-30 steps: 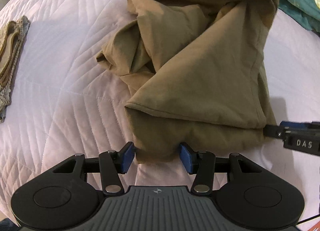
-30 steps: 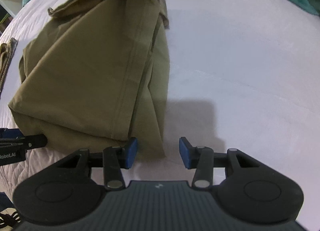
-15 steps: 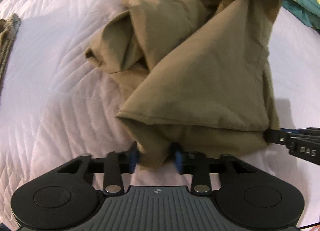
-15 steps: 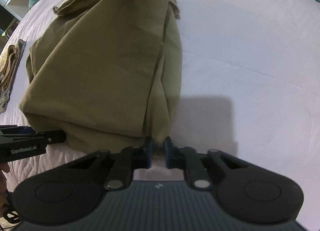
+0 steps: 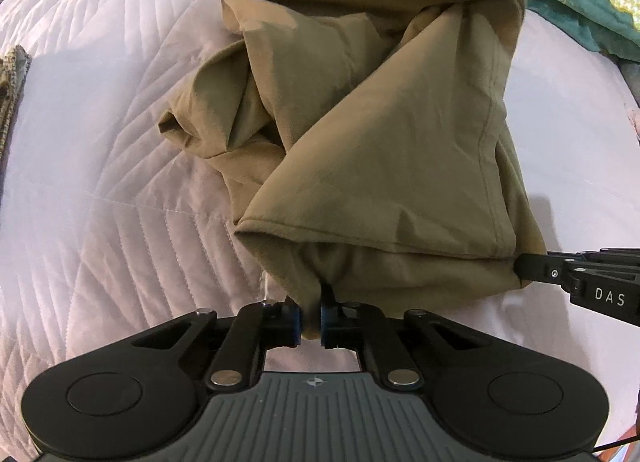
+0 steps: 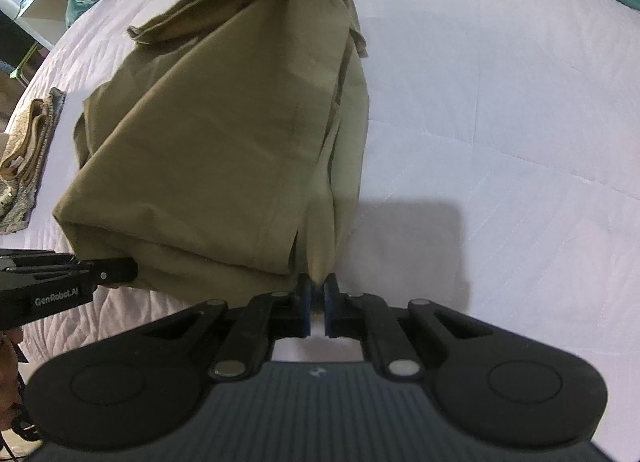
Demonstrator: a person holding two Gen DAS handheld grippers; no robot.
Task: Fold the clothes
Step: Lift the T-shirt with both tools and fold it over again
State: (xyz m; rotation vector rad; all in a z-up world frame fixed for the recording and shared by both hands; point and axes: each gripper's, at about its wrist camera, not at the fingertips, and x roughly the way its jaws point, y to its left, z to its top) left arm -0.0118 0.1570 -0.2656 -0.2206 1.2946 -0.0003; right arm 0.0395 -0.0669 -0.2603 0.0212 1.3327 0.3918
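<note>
Lilac quilted bed (image 5: pixel 100 189): olive garment (image 5: pixel 380 165) bunched, extends far from both claws; left gripper (image 5: pixel 311 316) and right gripper (image 6: pixel 317 304) each pinch its near edge, 2 corners.

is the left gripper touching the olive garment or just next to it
Touching. In the left wrist view the left gripper has both blue pads closed on a pinched bunch of the olive garment's near edge, no gap showing.
</note>
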